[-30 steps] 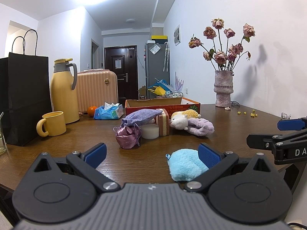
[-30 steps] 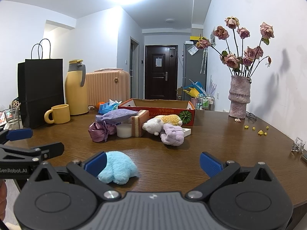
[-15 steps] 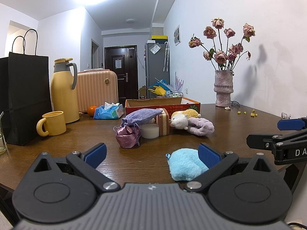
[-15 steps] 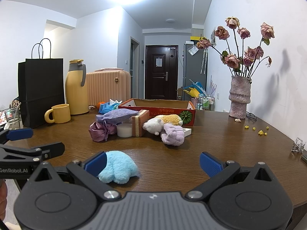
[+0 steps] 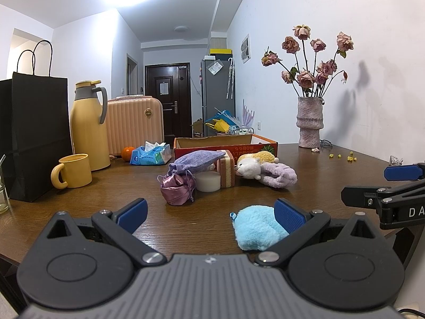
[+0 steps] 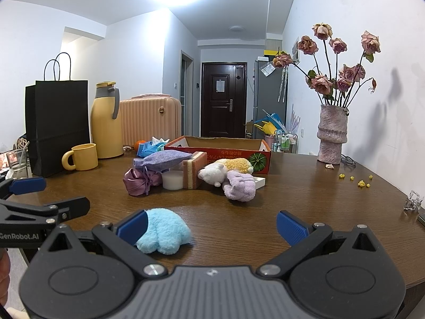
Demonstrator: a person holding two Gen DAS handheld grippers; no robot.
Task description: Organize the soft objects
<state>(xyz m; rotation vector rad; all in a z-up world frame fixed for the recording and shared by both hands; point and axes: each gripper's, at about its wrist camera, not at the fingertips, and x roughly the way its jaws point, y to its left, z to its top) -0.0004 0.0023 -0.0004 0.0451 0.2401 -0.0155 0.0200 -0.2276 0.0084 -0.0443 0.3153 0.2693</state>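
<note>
While both hover level above the table [image 5: 202, 220], left gripper [image 5: 209, 208] and right gripper [image 6: 211, 224] gape — empty.

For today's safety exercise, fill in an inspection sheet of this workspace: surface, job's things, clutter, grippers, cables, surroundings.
Surface: brown wooden table.
Job's things: blue plush alone near the front; pouches, sponges and plush toys piled before the cardboard box.
Clutter: yellow mug, flask, black bag, vase.
Grippers: left hand-held gripper and right hand-held gripper both open, empty.
Cables: nothing seen clearly.
Surroundings: hallway, dark door.
</note>
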